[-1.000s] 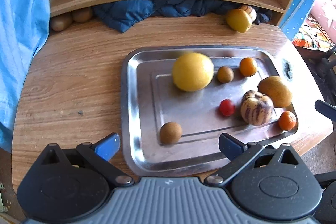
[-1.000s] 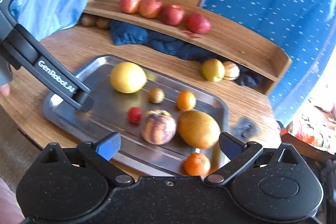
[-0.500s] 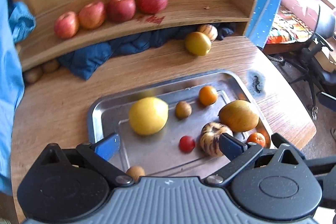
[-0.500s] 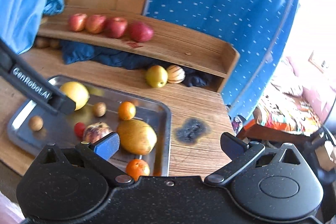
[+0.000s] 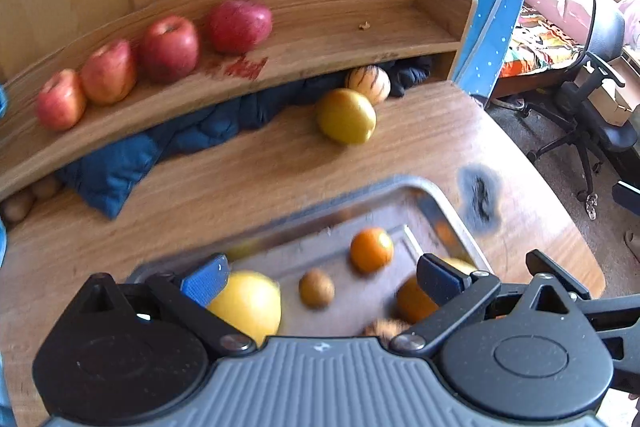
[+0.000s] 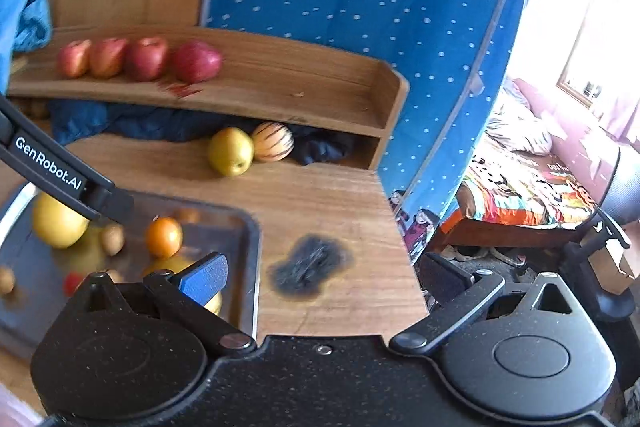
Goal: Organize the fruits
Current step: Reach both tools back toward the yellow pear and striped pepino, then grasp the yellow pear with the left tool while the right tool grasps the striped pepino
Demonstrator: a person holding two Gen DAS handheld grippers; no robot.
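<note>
Both grippers have swung rightward and up from the metal tray (image 5: pixel 448 203) since a second ago. Left gripper (image 5: pixel 320 277) and right gripper (image 6: pixel 320 277) are spread wide and empty, presumably choosing a fruit. Mixed fruit lies loose in the tray: a large yellow fruit (image 5: pixel 248 303), an orange (image 5: pixel 371 250), a small brown fruit (image 5: pixel 316 287). Four red apples (image 5: pixel 170 49) line the wooden shelf (image 5: pixel 360 3), seemingly sorted by kind, with a yellow-green fruit (image 5: pixel 347 115) on the table below.

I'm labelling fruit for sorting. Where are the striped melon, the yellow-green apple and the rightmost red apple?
striped melon (image 6: pixel 272 142): right wrist view, middle of its striped side.
yellow-green apple (image 6: pixel 231 151): right wrist view, centre of its skin.
rightmost red apple (image 5: pixel 239 25): left wrist view, its front face.
</note>
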